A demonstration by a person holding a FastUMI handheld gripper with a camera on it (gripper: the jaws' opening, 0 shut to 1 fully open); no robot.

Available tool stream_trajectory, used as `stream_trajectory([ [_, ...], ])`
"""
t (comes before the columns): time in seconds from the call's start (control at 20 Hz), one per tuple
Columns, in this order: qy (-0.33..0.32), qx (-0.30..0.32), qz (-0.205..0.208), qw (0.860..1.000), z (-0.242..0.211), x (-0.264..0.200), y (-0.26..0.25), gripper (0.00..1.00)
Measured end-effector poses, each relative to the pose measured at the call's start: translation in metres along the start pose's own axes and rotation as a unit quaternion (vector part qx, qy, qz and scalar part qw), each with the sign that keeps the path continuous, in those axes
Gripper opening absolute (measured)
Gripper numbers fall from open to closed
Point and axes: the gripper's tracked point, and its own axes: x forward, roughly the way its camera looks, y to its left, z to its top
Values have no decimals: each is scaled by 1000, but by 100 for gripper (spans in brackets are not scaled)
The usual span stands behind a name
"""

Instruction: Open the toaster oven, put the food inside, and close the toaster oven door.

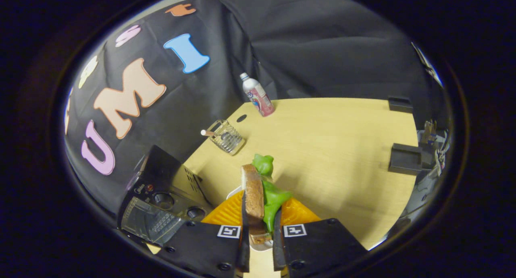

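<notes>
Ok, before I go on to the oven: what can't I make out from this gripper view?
- Toaster oven: the near part of its door is cut off behind the gripper body, so its latch state is unclear.
- Sandwich: its lower end is hidden between the jaws, which are closed on it.
- Plate: mostly covered by the sandwich and jaws.
- Bottle: label too small.

Hand-held gripper (260,229) with two blocky finger mounts, each with a square coded marker and round screw heads
</notes>
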Motion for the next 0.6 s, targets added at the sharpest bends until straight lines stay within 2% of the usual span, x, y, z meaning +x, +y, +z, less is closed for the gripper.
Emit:
stream_trajectory([
  [0.3, -43, -37, 25, 998, 24, -28, 38, 24],
  [0.6, -21, -33, 64, 997, -9, -63, 79, 24],
])
